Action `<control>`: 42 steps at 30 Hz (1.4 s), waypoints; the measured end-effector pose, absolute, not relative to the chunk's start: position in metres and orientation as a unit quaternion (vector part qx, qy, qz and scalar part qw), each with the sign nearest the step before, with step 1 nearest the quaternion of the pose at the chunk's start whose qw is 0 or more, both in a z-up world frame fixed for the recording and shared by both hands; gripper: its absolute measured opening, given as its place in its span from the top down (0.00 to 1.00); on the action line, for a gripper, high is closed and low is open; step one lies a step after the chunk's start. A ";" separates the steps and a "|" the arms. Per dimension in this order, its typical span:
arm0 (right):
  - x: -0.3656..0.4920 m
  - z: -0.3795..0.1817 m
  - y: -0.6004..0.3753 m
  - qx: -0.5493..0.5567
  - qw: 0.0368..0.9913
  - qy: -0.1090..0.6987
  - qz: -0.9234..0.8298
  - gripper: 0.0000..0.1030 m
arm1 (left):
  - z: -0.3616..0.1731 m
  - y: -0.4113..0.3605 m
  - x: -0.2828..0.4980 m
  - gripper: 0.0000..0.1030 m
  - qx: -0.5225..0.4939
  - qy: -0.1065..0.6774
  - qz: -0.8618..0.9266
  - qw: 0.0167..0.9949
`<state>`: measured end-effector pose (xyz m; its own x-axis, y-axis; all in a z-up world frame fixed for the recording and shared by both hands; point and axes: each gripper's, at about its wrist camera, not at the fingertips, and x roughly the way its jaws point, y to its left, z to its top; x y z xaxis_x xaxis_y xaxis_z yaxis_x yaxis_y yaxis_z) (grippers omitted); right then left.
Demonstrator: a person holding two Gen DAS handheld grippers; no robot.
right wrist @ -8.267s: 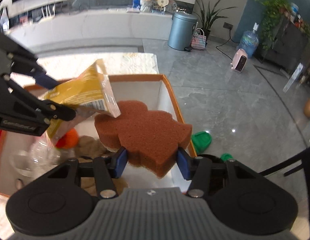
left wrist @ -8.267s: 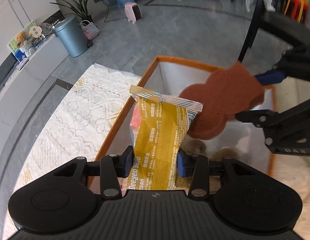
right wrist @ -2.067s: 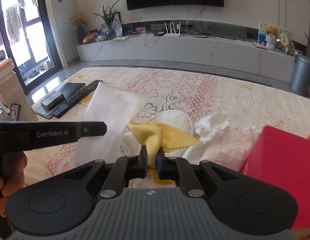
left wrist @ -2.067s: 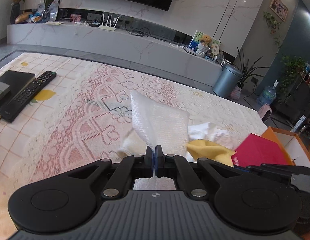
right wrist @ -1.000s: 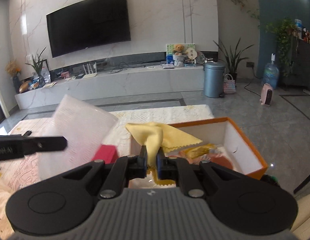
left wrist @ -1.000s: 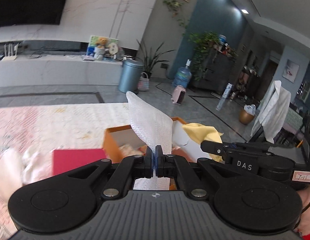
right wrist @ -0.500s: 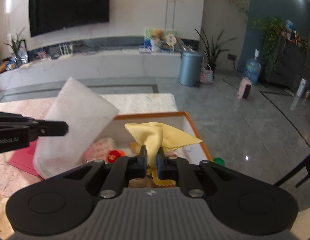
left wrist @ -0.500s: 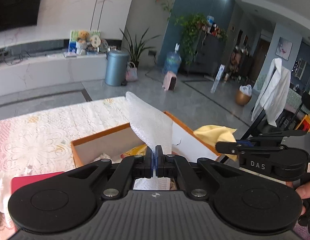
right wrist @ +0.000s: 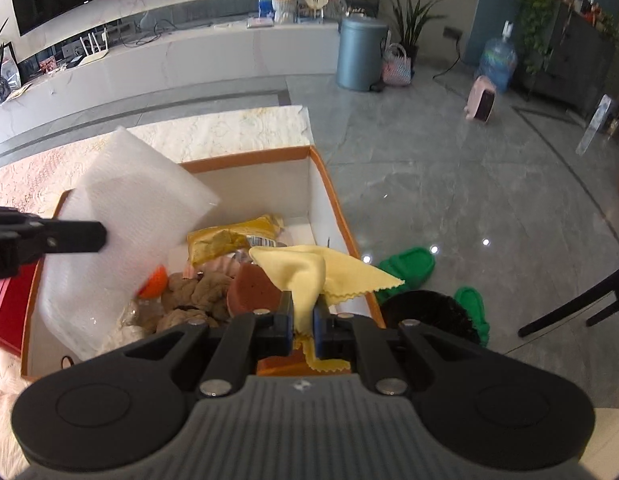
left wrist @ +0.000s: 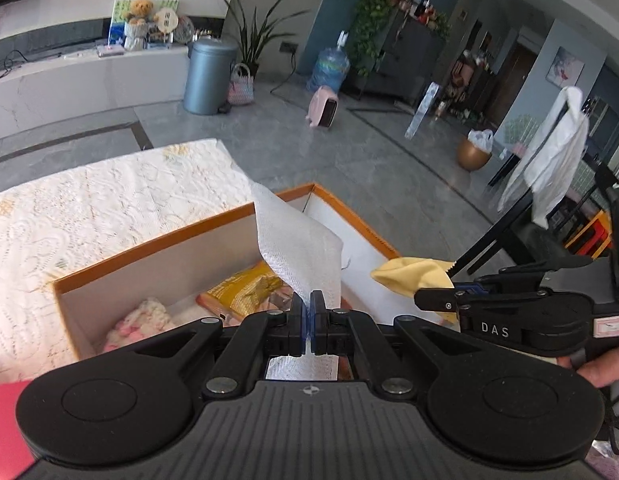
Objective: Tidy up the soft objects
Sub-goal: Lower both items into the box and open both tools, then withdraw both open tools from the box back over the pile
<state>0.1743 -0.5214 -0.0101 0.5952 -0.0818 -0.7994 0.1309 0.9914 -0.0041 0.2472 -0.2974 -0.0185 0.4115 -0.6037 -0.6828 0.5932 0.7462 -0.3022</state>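
My left gripper [left wrist: 308, 304] is shut on a white textured sheet [left wrist: 299, 250], held above the orange-rimmed box [left wrist: 149, 242]. In the right wrist view that same sheet [right wrist: 125, 216] hangs over the box's left half, gripped by the left gripper [right wrist: 97, 236]. My right gripper [right wrist: 303, 314] is shut on a yellow cloth [right wrist: 309, 270], just over the box's near right corner. The yellow cloth [left wrist: 413, 276] and right gripper [left wrist: 433, 304] also show at the right of the left wrist view. Inside the box [right wrist: 333, 208] lie a yellow packet [right wrist: 229, 238], a brown sponge [right wrist: 251, 290] and brown soft things [right wrist: 193, 296].
A lace tablecloth [left wrist: 89, 196] covers the table beyond the box. A red flat item [right wrist: 7, 308] lies left of the box. Green slippers [right wrist: 409, 266] and a dark round thing [right wrist: 425, 312] sit on the grey floor to the right. A black chair [left wrist: 549, 236] stands nearby.
Both grippers have swung from the table side toward the box and lowered. The box now fills the view below them. The sheet and the cloth stay gripped as before.
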 end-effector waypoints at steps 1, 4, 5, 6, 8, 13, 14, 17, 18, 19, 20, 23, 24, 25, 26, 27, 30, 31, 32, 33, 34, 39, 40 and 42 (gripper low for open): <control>0.179 -0.013 -0.520 0.029 0.893 0.447 -0.055 0.93 | -0.022 -0.299 0.251 0.98 -0.004 0.414 -0.353 0.839; 0.195 -0.024 -0.515 0.023 0.893 0.448 -0.043 0.93 | -0.030 -0.308 0.263 0.98 0.003 0.421 -0.343 0.840; 0.201 -0.028 -0.513 0.019 0.892 0.449 -0.042 0.93 | -0.032 -0.311 0.267 0.98 0.007 0.423 -0.339 0.840; 0.208 -0.032 -0.512 0.017 0.892 0.450 -0.042 0.93 | -0.034 -0.313 0.270 0.98 0.013 0.425 -0.337 0.840; 0.223 -0.041 -0.513 0.020 0.889 0.455 -0.038 0.93 | -0.039 -0.321 0.276 0.98 0.030 0.433 -0.333 0.837; 0.256 -0.061 -0.517 0.004 0.879 0.475 -0.046 0.93 | -0.052 -0.334 0.287 0.94 0.069 0.456 -0.324 0.826; 0.261 -0.064 -0.518 0.002 0.876 0.479 -0.048 0.93 | -0.053 -0.338 0.289 0.93 0.072 0.464 -0.323 0.822; 0.268 -0.071 -0.519 -0.006 0.870 0.491 -0.047 0.91 | -0.056 -0.340 0.288 0.87 0.076 0.469 -0.321 0.819; 0.269 -0.073 -0.519 -0.009 0.868 0.494 -0.047 0.88 | -0.056 -0.340 0.287 0.82 0.077 0.470 -0.320 0.819; 0.269 -0.073 -0.519 -0.011 0.868 0.495 -0.048 0.86 | -0.056 -0.341 0.287 0.76 0.076 0.471 -0.320 0.819; 0.269 -0.073 -0.519 -0.012 0.868 0.494 -0.047 0.81 | -0.055 -0.340 0.287 0.72 0.072 0.473 -0.318 0.819; 0.265 -0.069 -0.519 -0.014 0.871 0.489 -0.046 0.67 | -0.049 -0.336 0.285 0.65 0.061 0.468 -0.320 0.822; 0.262 -0.068 -0.518 -0.015 0.872 0.487 -0.045 0.63 | -0.046 -0.334 0.282 0.61 0.059 0.462 -0.320 0.825; 0.259 -0.065 -0.518 -0.015 0.873 0.486 -0.043 0.62 | -0.042 -0.333 0.282 0.54 0.056 0.455 -0.320 0.829; 0.256 -0.064 -0.517 -0.016 0.874 0.485 -0.041 0.58 | -0.038 -0.329 0.279 0.51 0.052 0.448 -0.321 0.833; 0.252 -0.061 -0.516 -0.016 0.875 0.483 -0.040 0.53 | -0.034 -0.326 0.276 0.47 0.046 0.442 -0.322 0.836; 0.241 -0.050 -0.511 -0.022 0.879 0.475 -0.037 0.48 | -0.020 -0.314 0.267 0.45 0.036 0.430 -0.321 0.843; 0.237 -0.046 -0.509 -0.024 0.880 0.473 -0.038 0.47 | -0.016 -0.311 0.263 0.45 0.035 0.426 -0.319 0.846; 0.232 -0.042 -0.506 -0.025 0.882 0.469 -0.038 0.45 | -0.011 -0.307 0.260 0.45 0.033 0.420 -0.318 0.849; 0.227 -0.038 -0.503 -0.024 0.885 0.462 -0.037 0.44 | -0.007 -0.302 0.255 0.44 0.031 0.413 -0.317 0.853; 0.221 -0.033 -0.499 -0.024 0.889 0.455 -0.038 0.43 | -0.002 -0.298 0.250 0.45 0.029 0.407 -0.316 0.857; 0.188 -0.013 -0.470 -0.031 0.912 0.408 -0.037 0.39 | 0.020 -0.271 0.215 0.44 0.037 0.352 -0.309 0.883; 0.180 -0.010 -0.462 -0.032 0.916 0.398 -0.036 0.39 | 0.023 -0.264 0.207 0.44 0.038 0.340 -0.307 0.888; 0.164 -0.005 -0.445 -0.031 0.926 0.374 -0.036 0.38 | 0.030 -0.247 0.190 0.44 0.032 0.320 -0.303 0.897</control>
